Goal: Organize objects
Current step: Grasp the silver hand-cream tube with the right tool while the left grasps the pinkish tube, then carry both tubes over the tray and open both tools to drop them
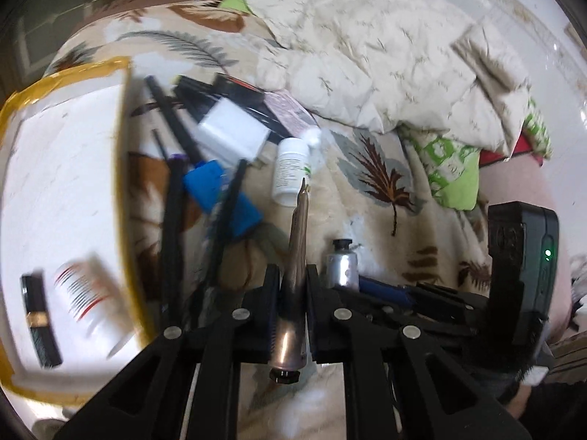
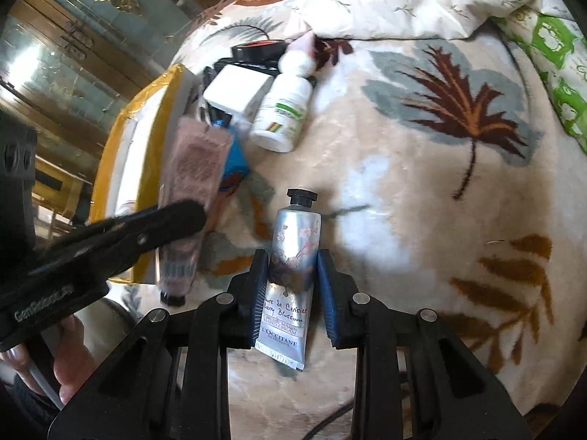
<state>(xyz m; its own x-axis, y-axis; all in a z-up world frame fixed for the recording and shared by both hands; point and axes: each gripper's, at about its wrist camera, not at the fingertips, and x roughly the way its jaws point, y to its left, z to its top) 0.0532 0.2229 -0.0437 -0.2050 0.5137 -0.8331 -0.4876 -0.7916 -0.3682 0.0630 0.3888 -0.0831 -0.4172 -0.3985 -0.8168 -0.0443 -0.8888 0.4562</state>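
Between the left tongs [image 1: 291, 293], clamped: a pinkish tube [image 1: 293, 282], long axis along the fingers, white yellow-rimmed tray [image 1: 55, 168] off left. Right view: right tongs [image 2: 292, 286] straddle a silver L'Occitane hand-cream tube [image 2: 293, 275] on the bed blanket [image 2: 422, 190], axis along the fingers; pad contact unclear.

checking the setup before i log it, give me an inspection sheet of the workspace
surface: leaf-print blanket on a bed.
job's things: pink tube and silver hand cream tube; white box with yellow taped edges holds a black lipstick and a white bottle.
clutter: pill bottle, white carton, blue item, dark pens beside the box.
grippers: left gripper shut on the pink tube; right gripper straddles the silver hand cream tube, grip unclear.
cables: nothing seen.
surroundings: crumpled quilt, mirrored wardrobe.
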